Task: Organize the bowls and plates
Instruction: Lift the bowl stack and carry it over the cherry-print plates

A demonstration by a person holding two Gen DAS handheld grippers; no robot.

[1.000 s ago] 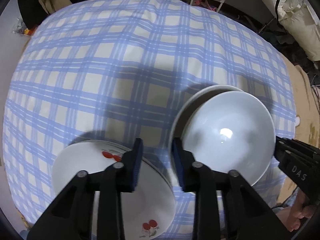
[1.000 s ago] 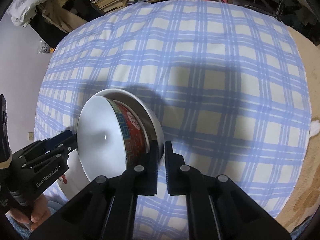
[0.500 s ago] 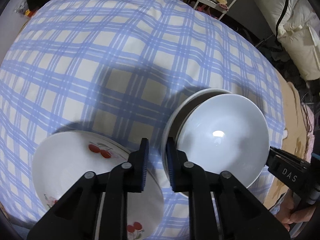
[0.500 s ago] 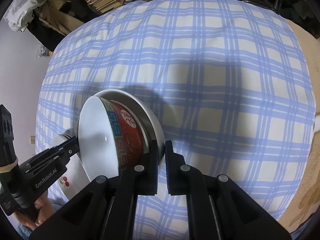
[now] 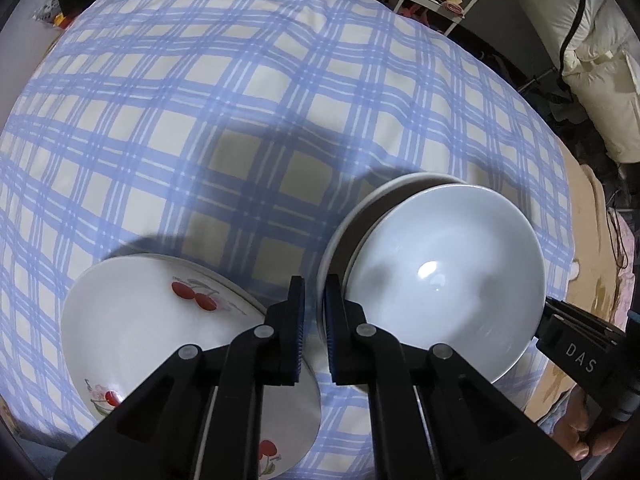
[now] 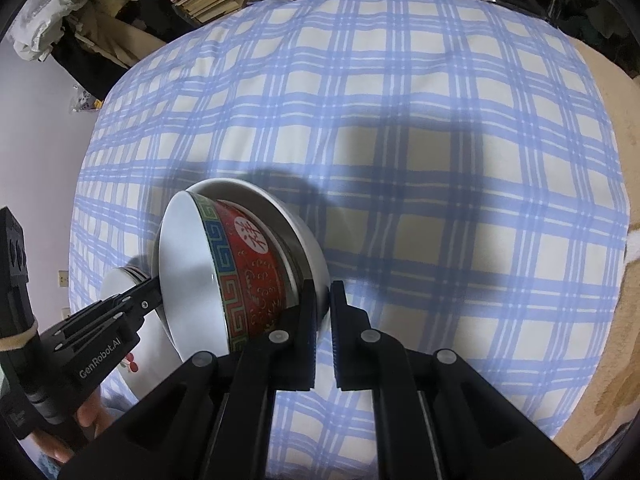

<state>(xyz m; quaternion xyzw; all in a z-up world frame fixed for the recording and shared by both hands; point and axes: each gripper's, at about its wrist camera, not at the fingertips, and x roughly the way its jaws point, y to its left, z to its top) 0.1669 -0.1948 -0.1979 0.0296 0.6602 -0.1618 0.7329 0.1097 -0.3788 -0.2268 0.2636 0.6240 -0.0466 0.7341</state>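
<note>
Left wrist view: left gripper (image 5: 314, 320) jaws are closing on the outer bowl (image 5: 360, 208) rim, with cherry plates (image 5: 160, 320) just left. The nested bowl (image 5: 440, 280) shows only its white inside. Right wrist view: right gripper (image 6: 322, 320) is clenched on the opposite rim and the nested bowl's red patterned wall shows. Checked cloth (image 6: 440, 120) lies beyond.

far cloth (image 5: 248, 92) open, bowls (image 5: 440, 280) near edge
</note>
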